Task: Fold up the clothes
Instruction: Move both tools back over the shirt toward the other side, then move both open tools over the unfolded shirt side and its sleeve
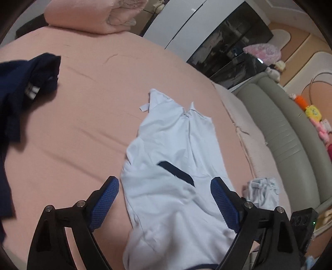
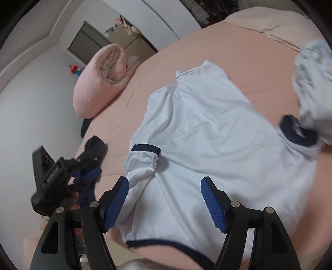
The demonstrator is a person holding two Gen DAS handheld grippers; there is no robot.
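Note:
A white shirt (image 1: 176,145) with navy trim lies flat on the pink bed sheet (image 1: 83,135). In the right wrist view the shirt (image 2: 207,128) shows one sleeve folded onto the body, its navy cuff (image 2: 145,148) on top, a navy collar (image 2: 296,133) at the right and a navy hem (image 2: 166,243) near me. My left gripper (image 1: 164,181) hovers open over the shirt's lower part with nothing between its blue pads (image 1: 105,199). My right gripper (image 2: 165,180) is open above the shirt by the folded sleeve, holding nothing.
A navy garment (image 1: 25,83) lies heaped at the left. A rolled pink quilt (image 1: 83,16) sits at the bed's far end. A crumpled pale garment (image 1: 263,193) lies by the grey padded headboard (image 1: 280,135). The left gripper's black housing (image 2: 51,178) shows in the right wrist view.

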